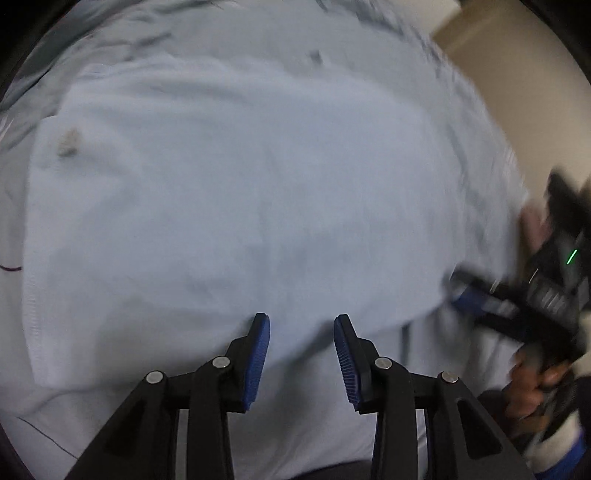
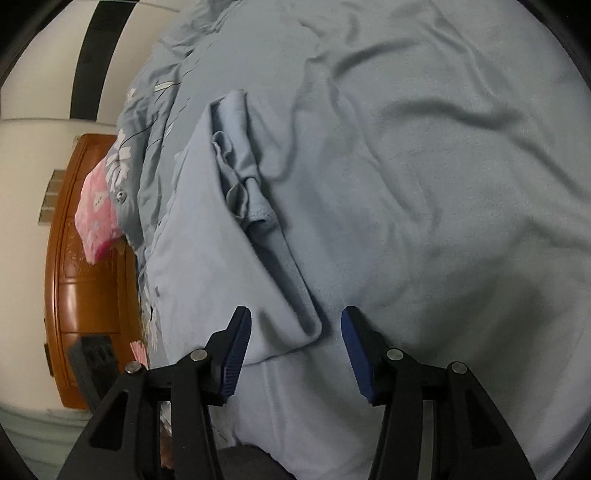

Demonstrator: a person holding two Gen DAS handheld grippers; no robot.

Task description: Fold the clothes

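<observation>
I am holding my left gripper (image 1: 301, 354) over a pale blue shirt (image 1: 236, 206) that is lying spread flat on the bed (image 1: 155, 33), and its jaws are standing spread apart with nothing between them; the blue ribbed pads (image 1: 258, 354) are hanging just above the shirt's near edge, though I cannot tell whether they are touching the cloth; a small pale mark (image 1: 67, 142) is showing on the shirt toward its far left corner, and stitching is running down the shirt's left edge; at the right edge of the bed my right gripper (image 1: 469, 299) is showing blurred, with my hand (image 1: 532, 387) wrapped around its handle; in the right wrist view my right gripper (image 2: 295, 350) is likewise gaping wide, gripping nothing; between and just beyond its pads (image 2: 236, 354) a folded flap of the shirt (image 2: 258, 229) is lying, with a hemmed sleeve (image 2: 255, 206) bunching along the flap's right side; the wide, wrinkled body of the shirt is filling the right of that view; along the bed's left edge a flowered blue-grey bedcover (image 2: 147, 122) is lying, and a pink flowered cloth (image 2: 98, 210) is sitting at that edge, just beside a brown wooden door (image 2: 88, 288); a dark stripe (image 2: 96, 55) is running up the white wall beyond.
</observation>
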